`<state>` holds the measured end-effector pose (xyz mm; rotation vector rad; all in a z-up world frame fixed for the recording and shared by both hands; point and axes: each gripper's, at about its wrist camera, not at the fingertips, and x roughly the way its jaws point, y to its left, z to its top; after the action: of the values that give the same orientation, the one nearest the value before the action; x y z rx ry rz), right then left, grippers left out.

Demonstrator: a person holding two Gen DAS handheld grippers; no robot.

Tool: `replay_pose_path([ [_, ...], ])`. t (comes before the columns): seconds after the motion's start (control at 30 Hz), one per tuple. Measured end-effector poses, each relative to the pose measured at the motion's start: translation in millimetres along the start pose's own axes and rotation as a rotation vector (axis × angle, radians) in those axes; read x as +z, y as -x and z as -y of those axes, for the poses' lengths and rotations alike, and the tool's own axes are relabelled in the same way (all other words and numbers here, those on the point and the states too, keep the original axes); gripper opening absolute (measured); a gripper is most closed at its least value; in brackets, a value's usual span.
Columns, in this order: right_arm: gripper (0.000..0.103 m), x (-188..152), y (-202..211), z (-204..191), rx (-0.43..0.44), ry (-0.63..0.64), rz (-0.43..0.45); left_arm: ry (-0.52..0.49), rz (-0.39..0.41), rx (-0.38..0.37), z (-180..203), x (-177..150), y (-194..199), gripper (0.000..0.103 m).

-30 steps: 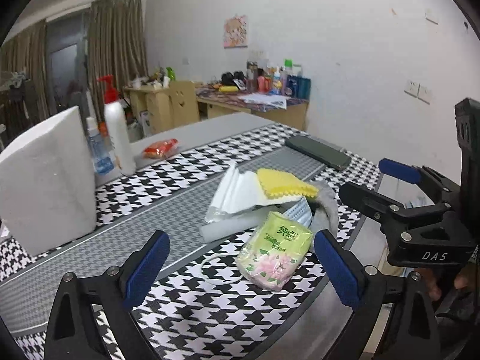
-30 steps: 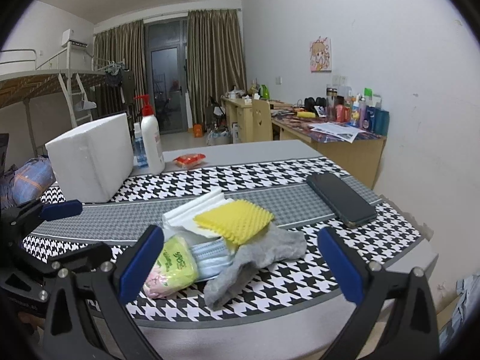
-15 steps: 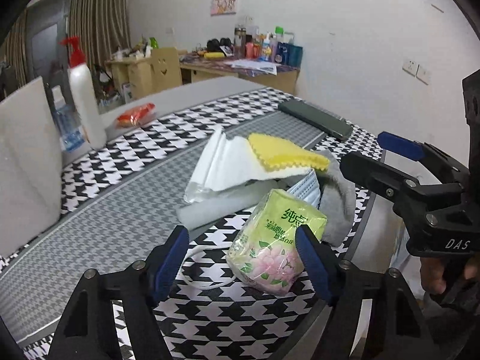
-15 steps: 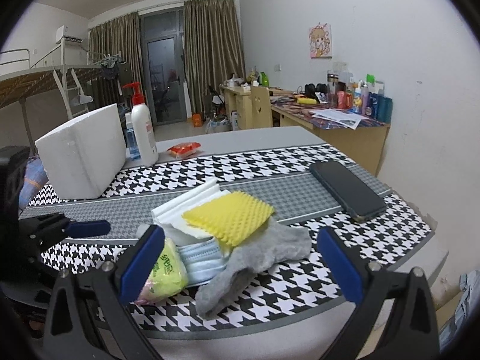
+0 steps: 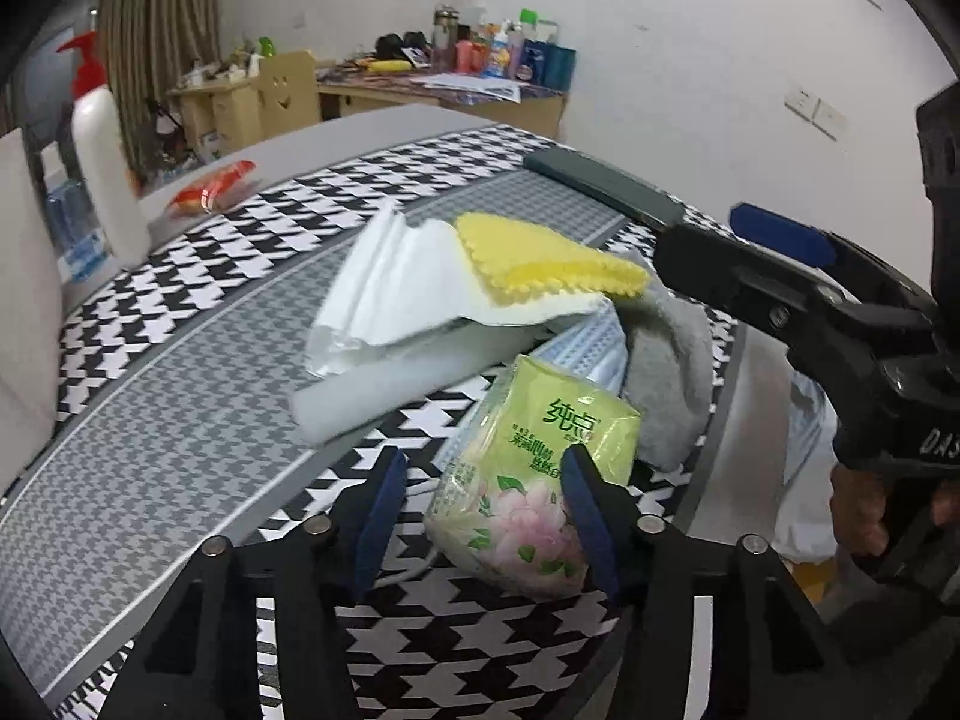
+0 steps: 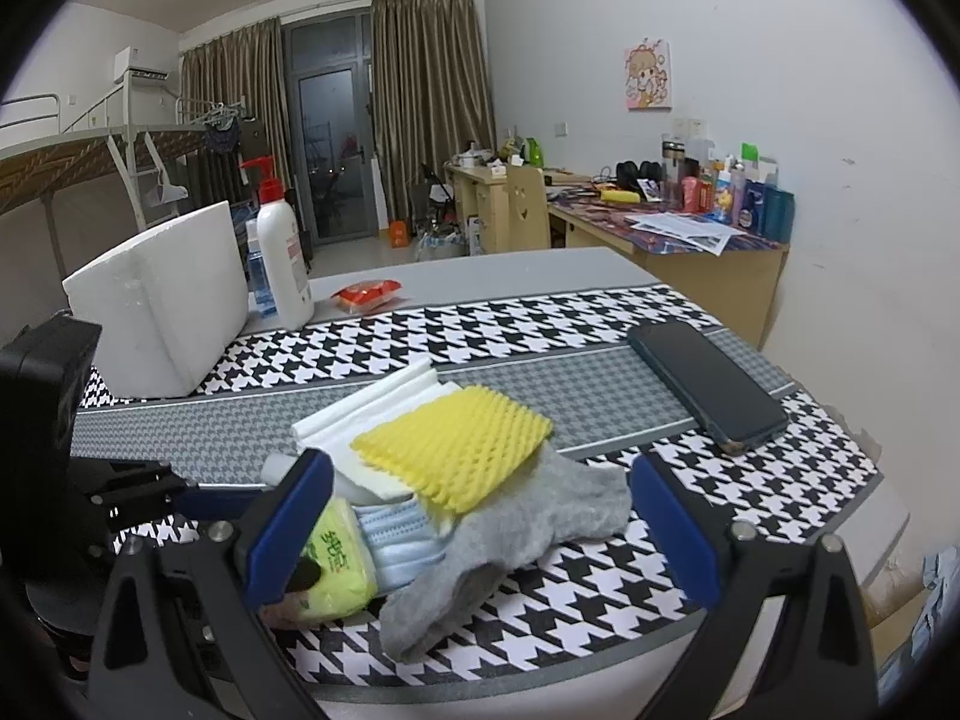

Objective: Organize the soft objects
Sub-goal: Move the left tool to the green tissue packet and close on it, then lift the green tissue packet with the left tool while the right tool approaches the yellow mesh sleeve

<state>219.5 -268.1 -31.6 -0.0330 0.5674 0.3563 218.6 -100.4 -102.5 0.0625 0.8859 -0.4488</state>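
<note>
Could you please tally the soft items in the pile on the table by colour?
Yellow: 1, sponge
Green: 1, tissue pack
Blue: 1, face mask
Grey: 1, sock
White: 2, foam sheets and foam strip
Total: 6

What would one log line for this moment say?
left hand-held gripper: closing around tissue pack | right hand-held gripper: open over grey sock

Left claw (image 5: 480, 501) closing around green tissue pack (image 5: 534, 480), left pad apart

We are seeing a table (image 6: 540, 261) wearing a houndstooth cloth (image 6: 540, 324); lying on it: phone (image 6: 708, 384), foam box (image 6: 162, 306), lotion bottle (image 6: 279, 252), soft pile (image 6: 456, 480).
</note>
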Motion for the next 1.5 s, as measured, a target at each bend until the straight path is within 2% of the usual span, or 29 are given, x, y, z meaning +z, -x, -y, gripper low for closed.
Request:
replay_pose_path([
  [0.1, 0.101, 0.0, -1.6, 0.6, 0.003, 0.000, -0.007, -0.007, -0.014, -0.012, 1.4, -1.7, 0.6, 0.049],
  [0.27, 0.101, 0.5, -4.8, 1.1, 0.008, 0.002, -0.018, -0.031, -0.027, -0.007, 6.0, -5.0, 2.8, 0.035],
  [0.47, 0.101, 3.4, -8.3, -7.5, 0.020, 0.037, -0.018, -0.035, -0.007, 0.003, 7.8, -8.2, 8.6, 0.019],
  [0.57, 0.100, 6.8, -13.6, -11.2, 0.031, 0.050, -0.025, -0.030, 0.013, -0.005, 7.4, -8.5, 14.9, 0.015],
  [0.73, 0.091, 10.1, -22.2, -14.6, 0.054, 0.054, -0.045, -0.037, 0.060, 0.004, 7.3, -9.9, 32.2, 0.014],
  [0.83, 0.080, 12.2, -25.9, -15.5, 0.067, 0.052, -0.058, -0.025, 0.084, -0.001, 4.8, -11.4, 43.1, 0.014],
  [1.07, 0.068, 15.4, -36.1, -18.9, 0.080, 0.066, -0.087, -0.017, 0.116, -0.006, 2.0, -14.1, 59.4, 0.014],
  [1.3, 0.045, 10.8, -52.3, -17.2, 0.087, 0.056, -0.165, -0.005, 0.121, 0.001, -3.0, -17.7, 64.7, 0.014],
  [1.5, 0.037, 5.1, -60.8, -16.7, 0.066, 0.063, -0.211, 0.009, 0.128, 0.015, -7.5, -19.9, 69.3, 0.014],
])
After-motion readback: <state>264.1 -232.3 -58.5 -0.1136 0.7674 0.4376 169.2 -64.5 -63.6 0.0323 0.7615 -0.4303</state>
